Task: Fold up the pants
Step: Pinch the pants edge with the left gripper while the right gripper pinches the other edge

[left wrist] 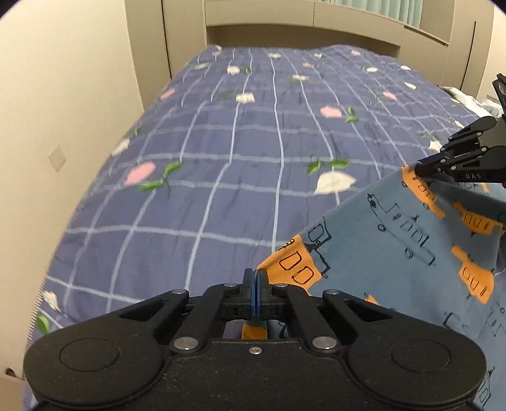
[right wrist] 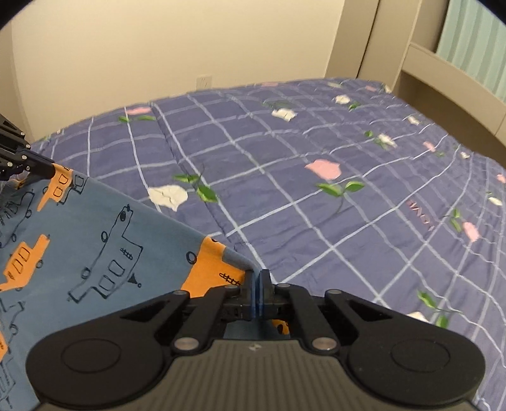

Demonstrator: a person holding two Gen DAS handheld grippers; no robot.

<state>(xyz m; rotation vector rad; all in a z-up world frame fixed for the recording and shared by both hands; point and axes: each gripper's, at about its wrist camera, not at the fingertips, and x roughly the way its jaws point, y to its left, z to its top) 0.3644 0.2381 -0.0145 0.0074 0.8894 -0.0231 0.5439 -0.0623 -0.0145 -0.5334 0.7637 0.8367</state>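
The pants (left wrist: 395, 240) are blue cloth printed with orange and outlined vehicles. They hang stretched between both grippers, above the bed. My left gripper (left wrist: 255, 275) is shut on one top corner of the pants. My right gripper (left wrist: 422, 169) shows at the right of the left wrist view, shut on the other corner. In the right wrist view my right gripper (right wrist: 256, 276) pinches the cloth edge (right wrist: 104, 253), and my left gripper (right wrist: 50, 169) holds the far corner at the left. The lower part of the pants is hidden below the frames.
A bed with a purple checked quilt (left wrist: 237, 151) with pink and white flowers lies ahead. A beige wall (left wrist: 47, 110) runs along the left, a beige headboard and shelf unit (left wrist: 300, 28) at the far end. A wall socket (right wrist: 204, 82) is behind the bed.
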